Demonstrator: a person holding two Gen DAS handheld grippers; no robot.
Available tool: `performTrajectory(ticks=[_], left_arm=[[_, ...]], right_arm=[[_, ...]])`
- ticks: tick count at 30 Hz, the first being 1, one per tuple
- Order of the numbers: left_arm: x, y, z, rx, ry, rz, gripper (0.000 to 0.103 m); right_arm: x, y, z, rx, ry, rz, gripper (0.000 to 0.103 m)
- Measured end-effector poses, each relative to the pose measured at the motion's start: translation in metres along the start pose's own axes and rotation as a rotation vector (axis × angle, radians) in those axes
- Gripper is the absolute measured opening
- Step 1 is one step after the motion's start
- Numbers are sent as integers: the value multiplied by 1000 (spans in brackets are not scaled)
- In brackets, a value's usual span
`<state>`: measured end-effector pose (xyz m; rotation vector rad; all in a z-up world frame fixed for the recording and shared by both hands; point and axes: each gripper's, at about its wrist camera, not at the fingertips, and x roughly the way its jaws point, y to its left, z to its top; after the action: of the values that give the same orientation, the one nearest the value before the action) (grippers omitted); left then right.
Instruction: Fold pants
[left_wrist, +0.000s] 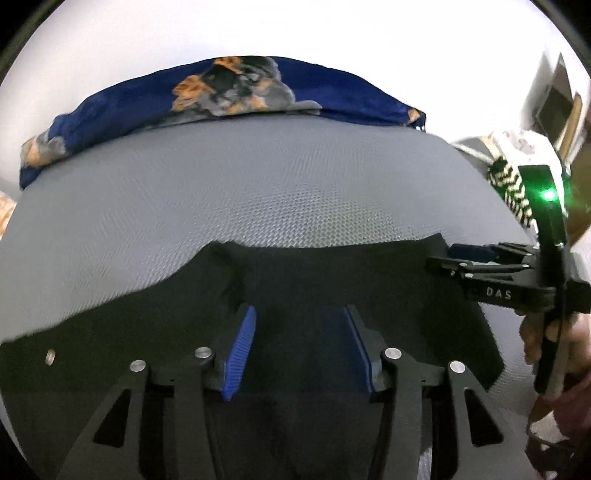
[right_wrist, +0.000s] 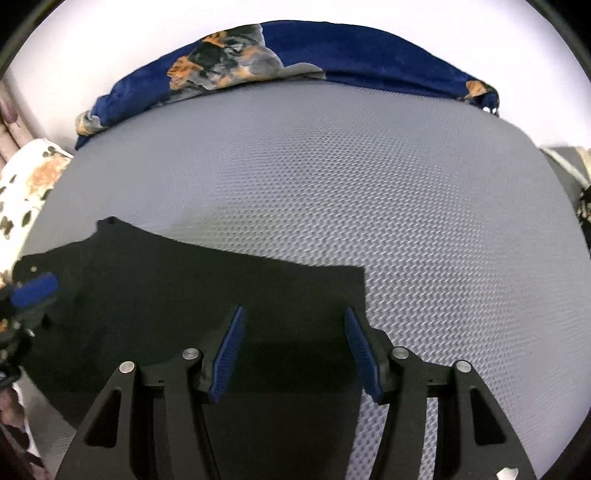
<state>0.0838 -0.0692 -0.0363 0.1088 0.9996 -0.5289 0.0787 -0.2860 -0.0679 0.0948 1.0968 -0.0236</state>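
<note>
Judging from how the black pants (left_wrist: 295, 288) lie, we think the fold is well advanced: the cloth forms a compact dark slab on the grey mattress (left_wrist: 258, 177), near its front edge, with a fairly straight far edge and a squared right corner in the right wrist view. A small pale button or rivet (left_wrist: 50, 356) shows near the left end of the cloth. Whether another fold is wanted we cannot tell, since the near part of the garment is hidden under our tools.

Our left gripper (left_wrist: 299, 347) hovers over the middle of the pants with its jaws parted to a middling gap and nothing between the blue pads (left_wrist: 242, 347); no cloth is pinched. Our right gripper (right_wrist: 293, 350) hangs over the right end of the pants, jaws likewise half apart and empty, the right pad just above the cloth's right edge.

What seems left is smoothing the rumpled patch (left_wrist: 232, 284) near the left pad and perhaps one more fold or a tidy-up of the ragged left end (right_wrist: 107, 225).

Along the far edge of the mattress lies a blue patterned blanket (left_wrist: 229, 92), well apart from the pants.
</note>
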Motion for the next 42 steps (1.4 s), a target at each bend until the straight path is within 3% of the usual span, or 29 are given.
performTrajectory(ticks=[5, 12, 21, 32, 42], left_arm=[[45, -3, 5, 9, 93, 48, 49], [47, -10, -1, 39, 86, 82, 49], [27, -6, -31, 27, 87, 102, 50], [-6, 6, -53, -83, 58, 70, 51], [-48, 35, -77, -180, -14, 113, 53]], right_arm=[[8, -2, 4, -10, 12, -12, 55], [9, 3, 2, -22, 6, -22, 56], [1, 8, -16, -33, 27, -21, 57], [-9, 29, -43, -96, 32, -71, 59], [-13, 61, -62, -128, 75, 26, 59]])
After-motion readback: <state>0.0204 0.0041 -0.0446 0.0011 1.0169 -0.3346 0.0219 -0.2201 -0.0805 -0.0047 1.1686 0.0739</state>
